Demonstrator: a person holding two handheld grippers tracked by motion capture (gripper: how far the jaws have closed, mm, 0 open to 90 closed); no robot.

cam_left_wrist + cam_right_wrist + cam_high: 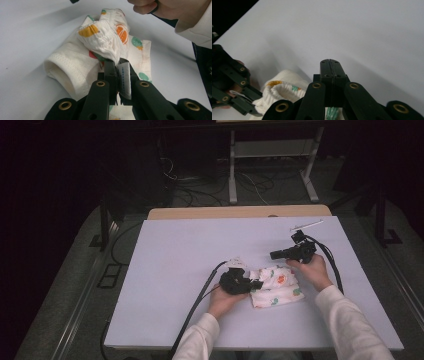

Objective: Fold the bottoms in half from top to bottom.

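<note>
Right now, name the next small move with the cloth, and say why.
Probably open the right gripper and bring it to the cloth's free edge: its jaws are shut on nothing above the table, while the left gripper pinches the cloth.

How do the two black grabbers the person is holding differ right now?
The left gripper is pinched on the patterned cloth and its white tag, while the right gripper is shut on nothing. In the high view the left one sits low at the cloth's left edge; the right one is held above the bare table, just beyond the cloth. Both are black, two-jawed, trailing cables, with jaws closed.
</note>
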